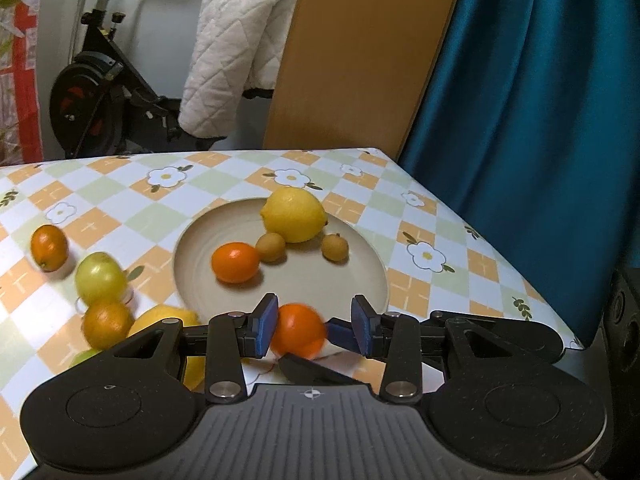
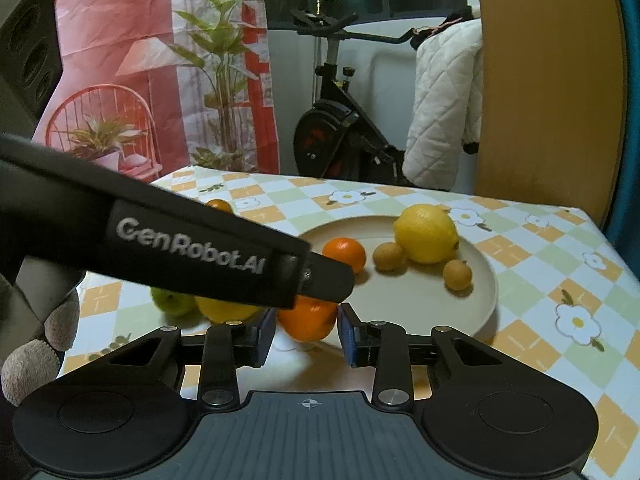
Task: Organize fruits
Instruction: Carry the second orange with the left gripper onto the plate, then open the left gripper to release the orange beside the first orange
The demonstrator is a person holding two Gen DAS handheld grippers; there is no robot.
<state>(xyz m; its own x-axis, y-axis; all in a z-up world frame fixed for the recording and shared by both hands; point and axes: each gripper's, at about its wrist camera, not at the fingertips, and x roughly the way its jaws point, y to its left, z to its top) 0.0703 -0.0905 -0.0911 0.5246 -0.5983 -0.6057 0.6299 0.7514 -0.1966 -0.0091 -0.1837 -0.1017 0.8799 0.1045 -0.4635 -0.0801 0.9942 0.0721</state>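
Note:
In the right wrist view my right gripper (image 2: 307, 334) is shut on an orange (image 2: 308, 320) just in front of the beige plate (image 2: 400, 304). The left gripper (image 2: 332, 284) reaches in from the left over that fruit. In the left wrist view my left gripper (image 1: 314, 326) has an orange (image 1: 300, 330), seemingly the same one, against its left pad. A blue-padded finger (image 1: 340, 336) of the other gripper fills the gap to the right pad. On the plate (image 1: 192, 248) lie a lemon (image 1: 294, 214), an orange (image 1: 236, 262) and two small brown fruits (image 1: 271, 246).
Left of the plate lie an orange (image 1: 49, 247), a green apple (image 1: 100, 278), another orange (image 1: 107, 324) and a lemon (image 1: 168, 320). The table's right edge (image 1: 500, 248) borders a blue curtain (image 1: 540, 120). An exercise bike (image 1: 100, 92) stands behind. A soft toy (image 2: 32, 360) sits at the near left.

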